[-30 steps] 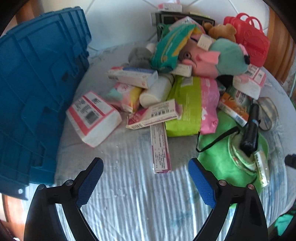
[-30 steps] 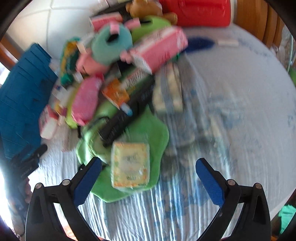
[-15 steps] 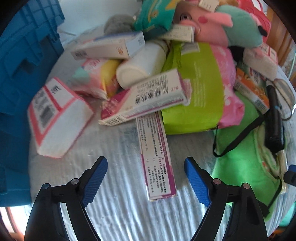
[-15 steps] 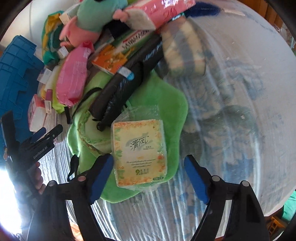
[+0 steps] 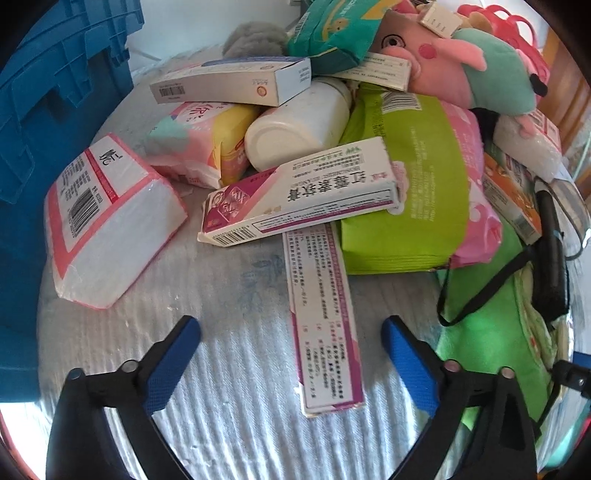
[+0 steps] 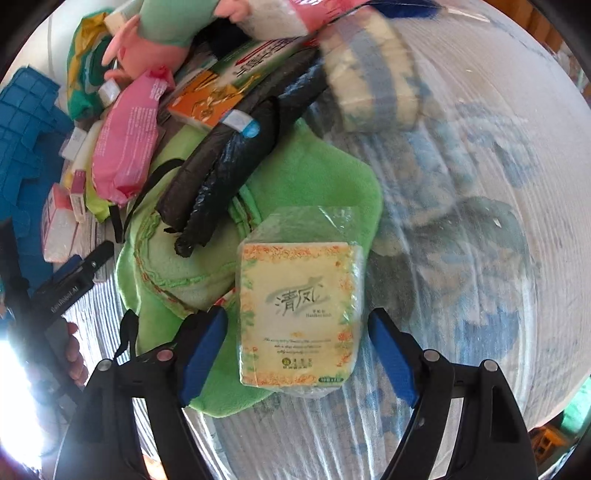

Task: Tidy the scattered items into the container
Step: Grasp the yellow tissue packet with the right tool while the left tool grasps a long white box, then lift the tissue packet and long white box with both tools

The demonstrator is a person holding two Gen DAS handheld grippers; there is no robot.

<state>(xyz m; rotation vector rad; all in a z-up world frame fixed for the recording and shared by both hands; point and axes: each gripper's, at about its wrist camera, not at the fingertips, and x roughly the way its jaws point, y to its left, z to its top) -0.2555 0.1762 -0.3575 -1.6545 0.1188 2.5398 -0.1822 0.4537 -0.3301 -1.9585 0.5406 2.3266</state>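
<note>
A pile of items lies on a pale quilted table. My left gripper [image 5: 291, 332] is open, its fingers either side of the near end of a long white-and-purple box [image 5: 320, 317]. A larger medicine box [image 5: 301, 194] lies across that box's far end. The blue crate [image 5: 40, 122] stands at the left. My right gripper [image 6: 297, 326] is open, straddling a yellow tissue pack [image 6: 297, 314] that rests on a green cloth [image 6: 314, 181]. Neither gripper touches its item.
A pink-and-white tissue pack [image 5: 103, 225], white bottle [image 5: 299, 125], green wipes pack [image 5: 410, 184], pink plush toy [image 5: 461, 66] and red basket [image 5: 513, 22] crowd the pile. A black folded umbrella [image 6: 236, 155] and striped roll [image 6: 373, 85] lie beyond the tissue pack.
Both grippers have moved forward and down. The left now frames the long box's end; the right now straddles the yellow tissue pack.
</note>
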